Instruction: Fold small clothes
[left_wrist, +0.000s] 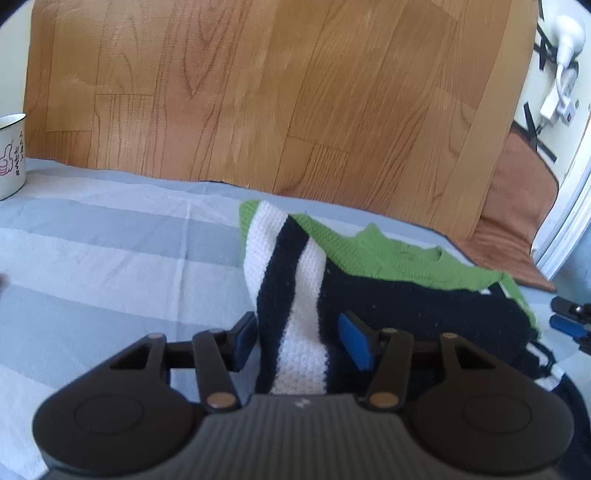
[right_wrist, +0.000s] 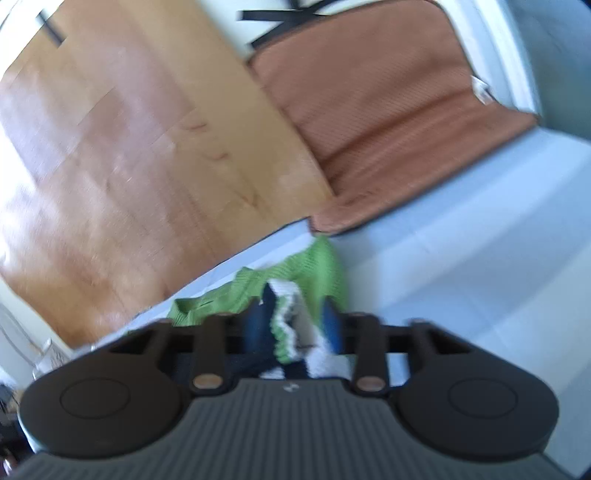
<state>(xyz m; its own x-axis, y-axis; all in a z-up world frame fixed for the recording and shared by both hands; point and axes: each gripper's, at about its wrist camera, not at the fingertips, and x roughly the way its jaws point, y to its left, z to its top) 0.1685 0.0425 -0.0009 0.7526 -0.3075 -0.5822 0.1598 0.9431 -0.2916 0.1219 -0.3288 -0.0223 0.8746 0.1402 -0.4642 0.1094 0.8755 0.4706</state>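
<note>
A small knit garment (left_wrist: 369, 258), green with white and black stripes, lies on the grey-and-white striped cloth (left_wrist: 110, 251). In the left wrist view a striped edge of it rises between the blue pads of my left gripper (left_wrist: 299, 339), whose jaws stand apart around it. In the right wrist view, which is blurred, my right gripper (right_wrist: 293, 328) is shut on a bunched edge of the garment (right_wrist: 295, 280). The right gripper's blue fingertips (left_wrist: 569, 317) show at the far right of the left wrist view.
A white enamel mug (left_wrist: 11, 155) stands at the far left on the cloth. A wooden board (left_wrist: 258, 92) rises behind the cloth's far edge. A brown cushion (right_wrist: 388, 110) lies at the back right. A white plug strip (left_wrist: 557, 99) hangs on the wall.
</note>
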